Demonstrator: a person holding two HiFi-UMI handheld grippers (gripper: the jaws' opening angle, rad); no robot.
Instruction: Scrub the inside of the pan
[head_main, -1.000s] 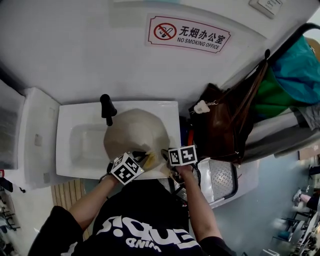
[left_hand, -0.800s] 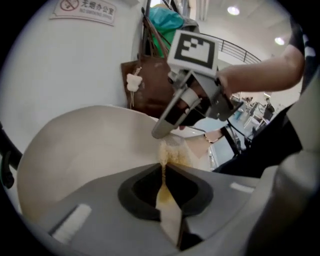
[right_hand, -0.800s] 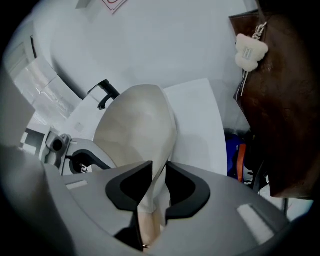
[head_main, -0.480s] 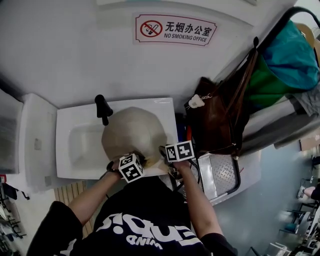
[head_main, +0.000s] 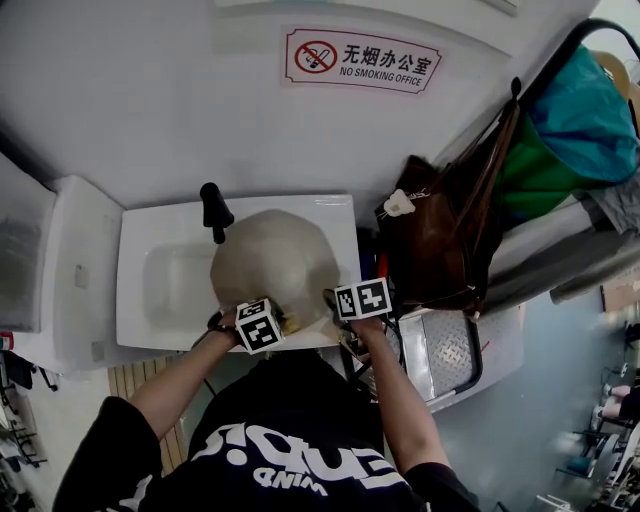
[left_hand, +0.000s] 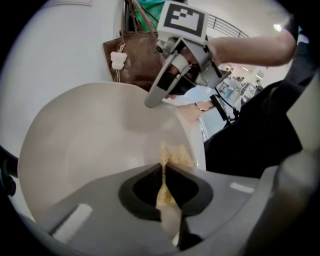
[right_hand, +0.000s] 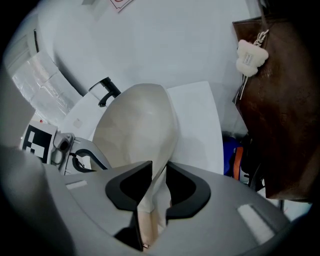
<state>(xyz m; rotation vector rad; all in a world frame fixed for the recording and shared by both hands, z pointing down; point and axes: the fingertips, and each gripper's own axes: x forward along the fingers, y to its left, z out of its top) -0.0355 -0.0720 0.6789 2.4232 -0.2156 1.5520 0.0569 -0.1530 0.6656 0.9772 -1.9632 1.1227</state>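
Note:
A beige pan (head_main: 268, 262) sits tilted over the white sink (head_main: 150, 300), its inside facing me. My left gripper (head_main: 270, 322) is at the pan's near rim, shut on a yellowish scrub pad (left_hand: 174, 156). The pad rests against the pan's inner wall (left_hand: 95, 140) near the right edge. My right gripper (head_main: 345, 300) is shut on the pan's near right rim; in the right gripper view the rim (right_hand: 161, 165) runs straight between its jaws. The right gripper (left_hand: 152, 100) also shows in the left gripper view, clamped on the rim. The left gripper's body (right_hand: 65, 150) appears left of the pan (right_hand: 135, 125).
A black faucet (head_main: 213, 212) stands at the sink's back edge, just behind the pan. A brown bag (head_main: 440, 240) with a white charm hangs close on the right. A metal tray (head_main: 448, 355) lies to the lower right. The wall with a no-smoking sign (head_main: 362, 60) is behind.
My left gripper has rolled and dipped lower into the pan with the scrub pad. The right gripper has kept its hold on the rim in the same place.

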